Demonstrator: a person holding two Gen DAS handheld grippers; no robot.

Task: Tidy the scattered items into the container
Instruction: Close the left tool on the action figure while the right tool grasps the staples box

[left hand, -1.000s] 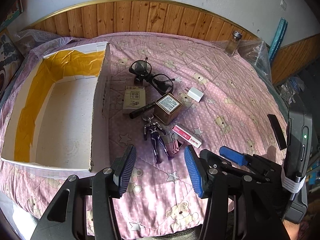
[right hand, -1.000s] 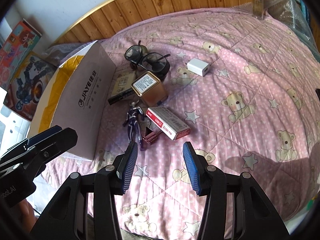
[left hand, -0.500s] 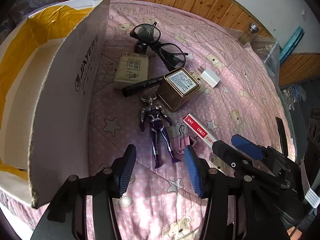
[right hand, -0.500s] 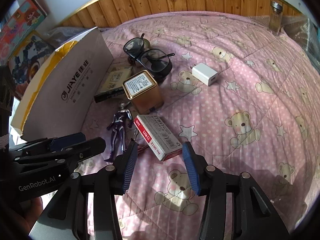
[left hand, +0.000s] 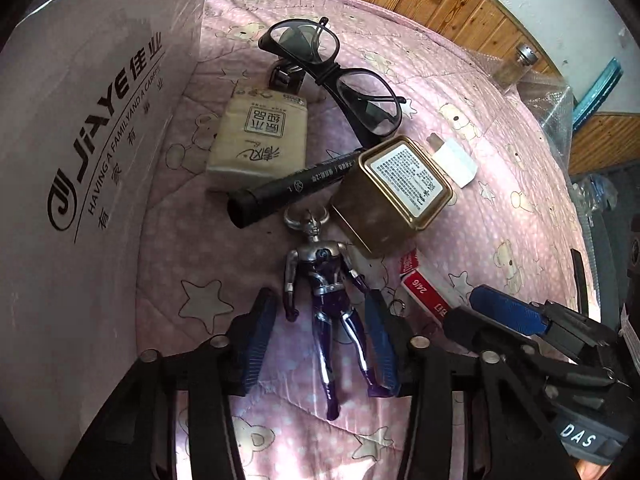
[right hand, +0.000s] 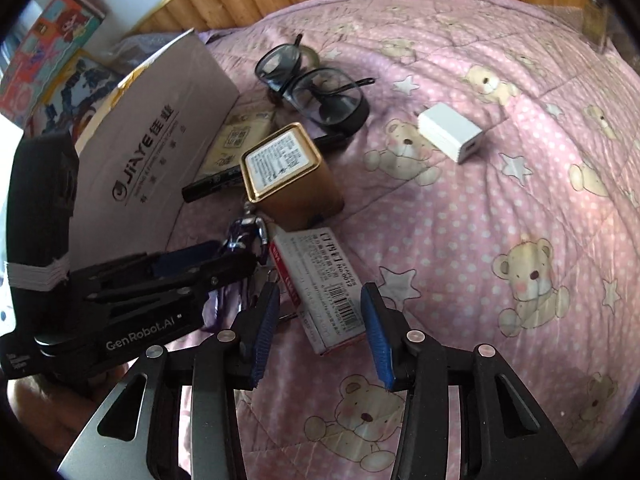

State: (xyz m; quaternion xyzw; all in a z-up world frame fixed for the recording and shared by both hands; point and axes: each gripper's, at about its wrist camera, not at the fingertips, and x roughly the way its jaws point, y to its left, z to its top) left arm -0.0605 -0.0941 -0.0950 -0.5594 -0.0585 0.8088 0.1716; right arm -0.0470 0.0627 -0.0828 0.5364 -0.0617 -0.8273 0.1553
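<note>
Within the last second both grippers have been brought down from a high overview to the cluster of items beside the cardboard box (left hand: 80, 168). The left gripper (left hand: 320, 344) is now spread wide, and the legs of the silver-and-purple toy figure (left hand: 324, 280) are straddled by its blue pads without being touched. The right gripper (right hand: 316, 332) is likewise released; the near end of the red-and-white staple box (right hand: 320, 280) is bracketed between its fingers, lower centre of that frame. Nothing is gripped yet, so a double pick appears to be in preparation, with every item still on the pink bear-print quilt (right hand: 500, 240).

In the left wrist view the whole figure is seen, along with the tissue packet (left hand: 260, 136) in the upper centre, the black marker (left hand: 292, 188) laid diagonally against the gold tin (left hand: 384, 200), and the glasses (left hand: 340, 76) above them. In the right wrist view the figure's lower half is hidden by the left gripper, but the staple box and the white charger (right hand: 450, 132), upper right, are shown whole. The box interior is shown in neither view, only its printed outer wall.
</note>
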